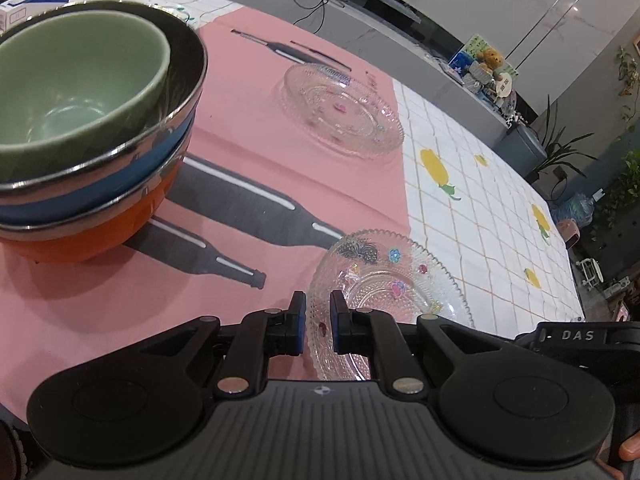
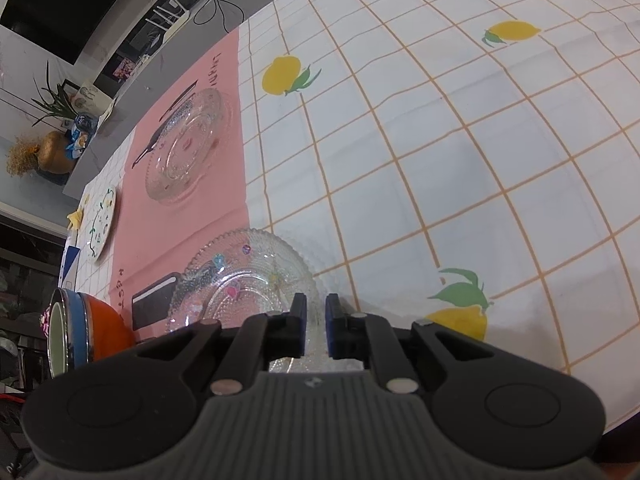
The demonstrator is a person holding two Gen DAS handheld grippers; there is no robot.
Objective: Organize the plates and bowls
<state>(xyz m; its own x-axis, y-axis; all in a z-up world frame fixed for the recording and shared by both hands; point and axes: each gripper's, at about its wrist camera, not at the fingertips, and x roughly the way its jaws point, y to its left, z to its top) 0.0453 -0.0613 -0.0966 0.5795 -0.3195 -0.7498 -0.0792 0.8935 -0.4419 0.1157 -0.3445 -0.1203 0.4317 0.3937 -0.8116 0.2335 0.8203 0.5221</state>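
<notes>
Left gripper [image 1: 318,322] and right gripper [image 2: 316,320] each pinch the near plate's [image 1: 384,276] rim (jaws nearly closed); bowl stack [image 1: 92,132] at 10 o'clock.

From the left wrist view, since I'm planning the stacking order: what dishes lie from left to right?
Stack of bowls with a green bowl nested on top → far glass plate → near glass plate, its rim between the left gripper pads.
</notes>
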